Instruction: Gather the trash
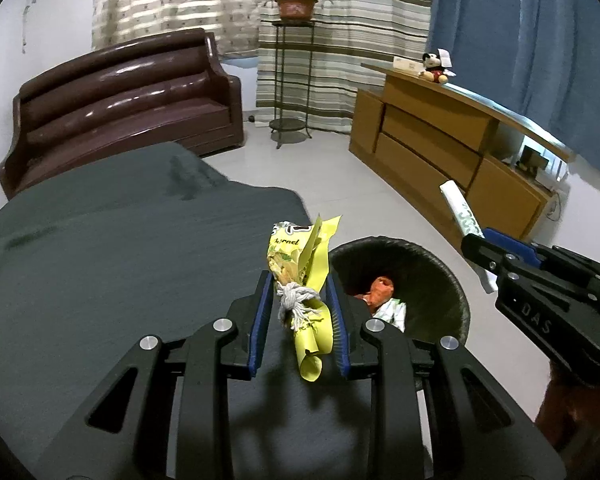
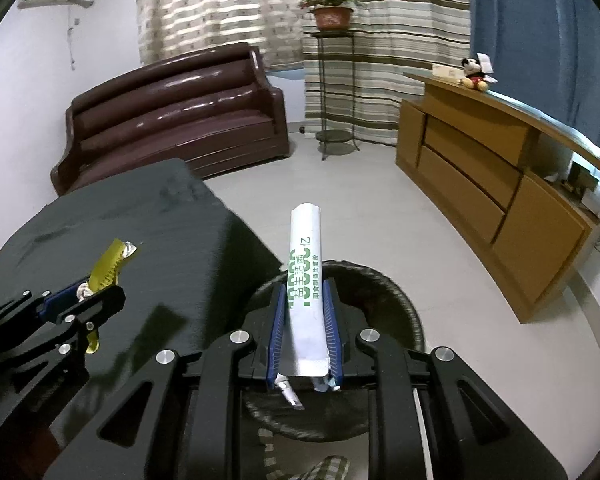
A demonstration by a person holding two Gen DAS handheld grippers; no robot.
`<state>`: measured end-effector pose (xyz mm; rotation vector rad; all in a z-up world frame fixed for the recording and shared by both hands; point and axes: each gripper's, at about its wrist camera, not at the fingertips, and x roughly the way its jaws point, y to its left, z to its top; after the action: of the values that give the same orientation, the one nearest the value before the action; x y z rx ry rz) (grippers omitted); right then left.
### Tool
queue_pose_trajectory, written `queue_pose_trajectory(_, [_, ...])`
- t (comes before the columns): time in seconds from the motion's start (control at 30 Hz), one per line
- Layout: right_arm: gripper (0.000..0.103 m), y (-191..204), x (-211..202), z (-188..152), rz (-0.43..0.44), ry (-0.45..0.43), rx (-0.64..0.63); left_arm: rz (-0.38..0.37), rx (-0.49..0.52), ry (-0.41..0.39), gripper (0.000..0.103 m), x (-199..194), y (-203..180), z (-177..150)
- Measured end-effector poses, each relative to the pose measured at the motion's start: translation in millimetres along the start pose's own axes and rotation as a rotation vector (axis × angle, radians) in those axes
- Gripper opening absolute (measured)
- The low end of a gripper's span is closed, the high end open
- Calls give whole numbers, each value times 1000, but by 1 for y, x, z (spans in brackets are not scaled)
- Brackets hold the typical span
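Note:
My left gripper (image 1: 298,284) is shut on a crumpled yellow snack wrapper (image 1: 300,258) tied with white string, held above the dark table edge beside the black trash bin (image 1: 440,268). The bin holds an orange wrapper (image 1: 380,288) and white scraps. My right gripper (image 2: 304,300) is shut on a white sachet (image 2: 305,248) with green print, held over the bin (image 2: 396,292). The right gripper with the sachet (image 1: 462,216) shows in the left wrist view, right of the bin. The left gripper and yellow wrapper (image 2: 108,266) show in the right wrist view.
A dark cloth-covered table (image 1: 120,240) fills the left. A brown sofa (image 1: 120,104) stands behind it. A plant stand (image 1: 294,80) is by the striped curtains. A wooden cabinet (image 1: 440,140) with a plush toy (image 1: 436,66) lines the right wall. White floor lies between.

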<state>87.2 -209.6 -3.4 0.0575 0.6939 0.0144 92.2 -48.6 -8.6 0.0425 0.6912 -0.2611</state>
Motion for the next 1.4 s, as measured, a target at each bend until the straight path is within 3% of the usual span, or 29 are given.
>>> queue_pose_trajectory(0.37, [20, -22, 17, -3, -40, 11, 30, -34, 47, 40, 26, 40, -33, 6])
queue_pose_trajectory(0.8, [20, -37, 45, -8, -59, 43, 65, 0, 65, 117, 28, 77, -46, 18])
queue_pose_trajectory(0.83, [21, -37, 45, -8, -60, 44, 67, 0, 60, 127, 29, 79, -45, 18])
queue_pose_trajectory(0.9, [25, -38, 48, -10, -62, 54, 72, 2, 45, 140, 47, 81, -45, 19])
queue_pose_trajectory(0.97, [35, -39, 49, -10, -68, 55, 76, 3, 33, 135, 50, 80, -42, 19])
queue_pose_trajectory(1.23, [36, -43, 45, -11, -82, 48, 85, 8, 35, 126, 62, 76, -41, 20])
queue_pose_trajectory(1.4, [43, -45, 37, -11, -96, 34, 90, 6, 27, 111, 69, 69, -38, 19])
